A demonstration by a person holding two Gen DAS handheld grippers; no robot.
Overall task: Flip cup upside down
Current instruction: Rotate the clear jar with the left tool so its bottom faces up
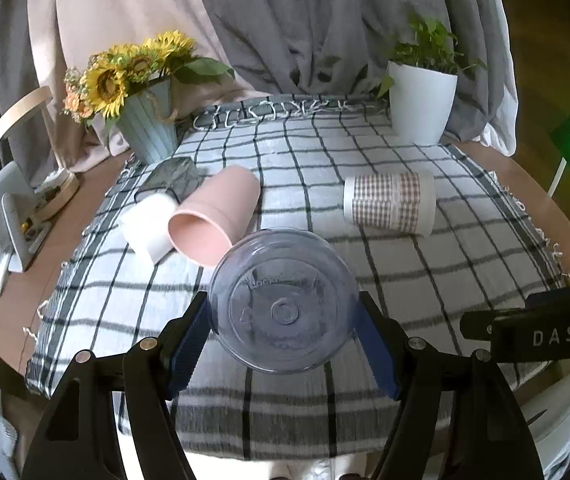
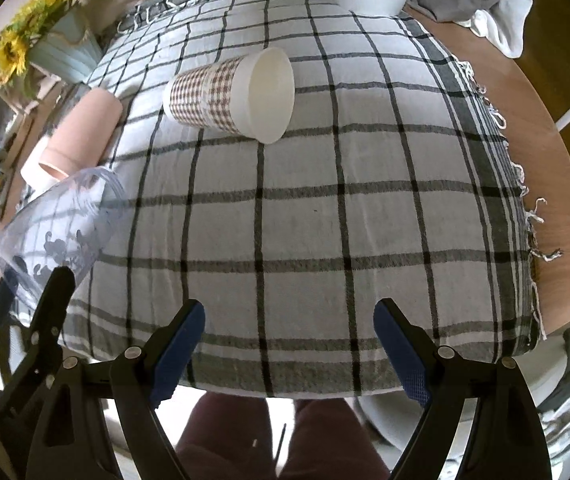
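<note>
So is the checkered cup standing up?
No, the checkered cup lies on its side on the tablecloth, with its open mouth facing sideways.

My left wrist camera looks forward along my left gripper (image 1: 283,320), low over the near edge of the checked cloth (image 1: 425,280), facing the far curtain; the clear cup (image 1: 283,306) fills the close foreground, base toward the lens. My right wrist camera sits to its right, tilted further down along my right gripper (image 2: 289,340). Both views share the cloth, the gingham cup (image 1: 389,204) (image 2: 225,94), the pink cup (image 1: 215,216) (image 2: 81,134) and the sunflowers (image 1: 125,72) (image 2: 25,36).
</note>
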